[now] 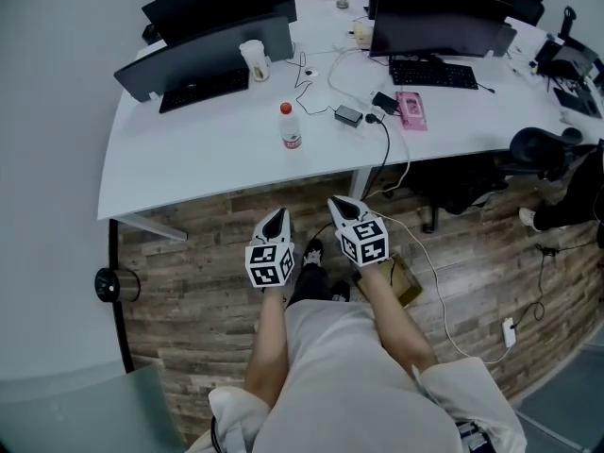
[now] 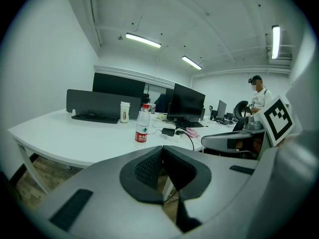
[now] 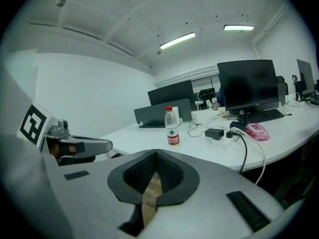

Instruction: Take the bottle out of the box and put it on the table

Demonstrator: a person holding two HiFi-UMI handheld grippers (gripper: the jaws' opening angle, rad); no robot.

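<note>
A clear water bottle (image 1: pixel 290 126) with a red cap and red label stands upright on the white table (image 1: pixel 208 149), near its front edge. Both gripper views show it ahead: bottle (image 2: pixel 142 126), bottle (image 3: pixel 172 127). My left gripper (image 1: pixel 276 215) and right gripper (image 1: pixel 337 204) hover side by side over the wooden floor, short of the table, pointing at it. Each is shut with nothing between its jaws: left gripper (image 2: pixel 162 151), right gripper (image 3: pixel 156 155). An open cardboard box (image 1: pixel 404 281) lies on the floor beside my right arm.
Monitors (image 1: pixel 439 12), keyboards (image 1: pixel 432 74), a white cup (image 1: pixel 255 59), a pink object (image 1: pixel 411 109) and a power adapter (image 1: pixel 348 115) with cables sit on the table. An office chair (image 1: pixel 538 149) stands at right. A cable trails over the floor (image 1: pixel 444 300). A person (image 2: pixel 256 96) stands far off.
</note>
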